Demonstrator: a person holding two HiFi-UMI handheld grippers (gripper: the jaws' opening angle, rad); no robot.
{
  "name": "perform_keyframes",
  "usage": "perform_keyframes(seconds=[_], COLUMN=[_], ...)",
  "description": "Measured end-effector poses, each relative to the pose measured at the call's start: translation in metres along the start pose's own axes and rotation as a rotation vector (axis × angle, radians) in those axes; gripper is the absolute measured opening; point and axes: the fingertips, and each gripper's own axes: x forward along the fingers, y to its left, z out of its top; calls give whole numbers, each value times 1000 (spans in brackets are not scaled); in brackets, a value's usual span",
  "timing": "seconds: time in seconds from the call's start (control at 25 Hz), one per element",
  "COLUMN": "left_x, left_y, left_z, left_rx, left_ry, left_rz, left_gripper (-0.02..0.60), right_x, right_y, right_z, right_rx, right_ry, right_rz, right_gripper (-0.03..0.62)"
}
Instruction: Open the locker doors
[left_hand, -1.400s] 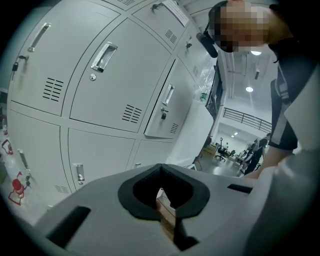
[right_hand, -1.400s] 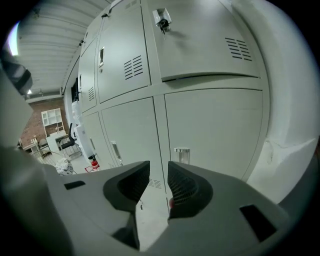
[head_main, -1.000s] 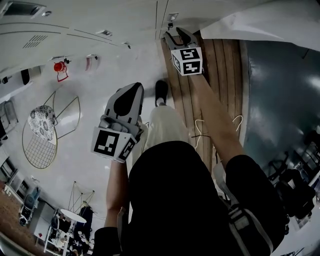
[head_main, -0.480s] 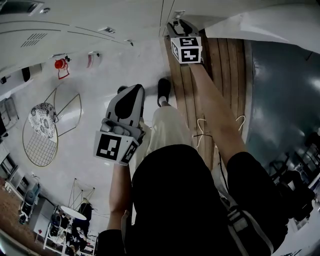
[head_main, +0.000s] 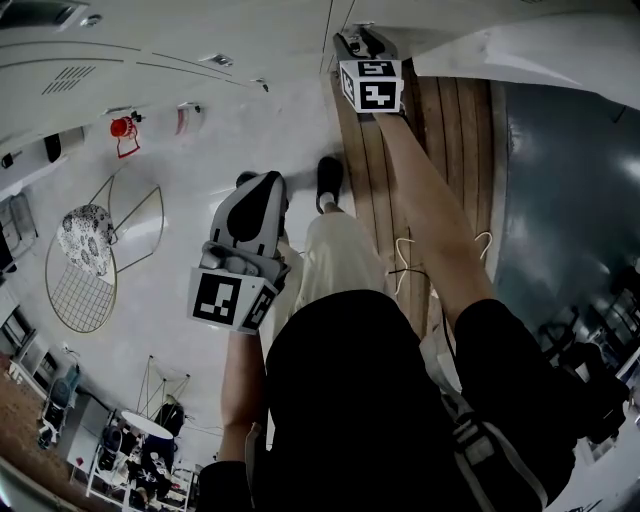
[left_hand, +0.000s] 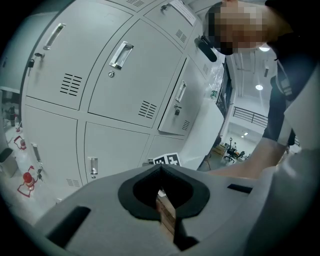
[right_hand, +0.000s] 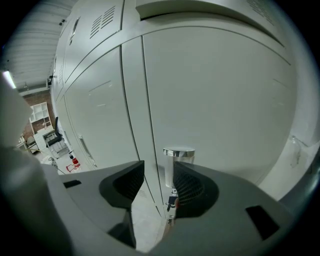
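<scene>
Lining up my right gripper (right_hand: 159, 169) on the chrome handle (right_hand: 177, 152) is the step I'm on. Its jaws have just been opening and now stand wide apart. The handle shows in the gap, close to the right-hand pad, but neither pad presses on it, so nothing is held yet.

I'd shift a touch to the right so the bar sits in the middle of the gap. Then I'd ease forward until both pads pass either side of it, below the flat cap, and only then squeeze. A lopsided bite would likely slip off polished metal.

The handle sits on the pale locker door (right_hand: 220, 100), just beside the seam (right_hand: 149, 125) with its neighbour. I judge the hinge to be on the far edge. The pull should follow that arc rather than come straight back.

My left gripper (left_hand: 160, 174) is closed with nothing in it, held low in front of me and facing the bank of lockers (left_hand: 100, 95). One door (left_hand: 177, 107) there looks swung out already. In the head view, the left gripper hangs well apart from the right one (head_main: 362, 42), clear of the swing.
</scene>
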Motion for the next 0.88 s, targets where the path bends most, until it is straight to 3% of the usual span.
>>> perform_keyframes(seconds=[0.88], left_x=[-10], left_y=[4], left_z=[-5], left_rx=[-7], left_ry=[-11], left_rz=[13], left_gripper=[17], right_x=[-6], right_y=[2], right_z=[-4], right_rx=[23], right_ry=[13], right_rz=[-16], right_gripper=[169])
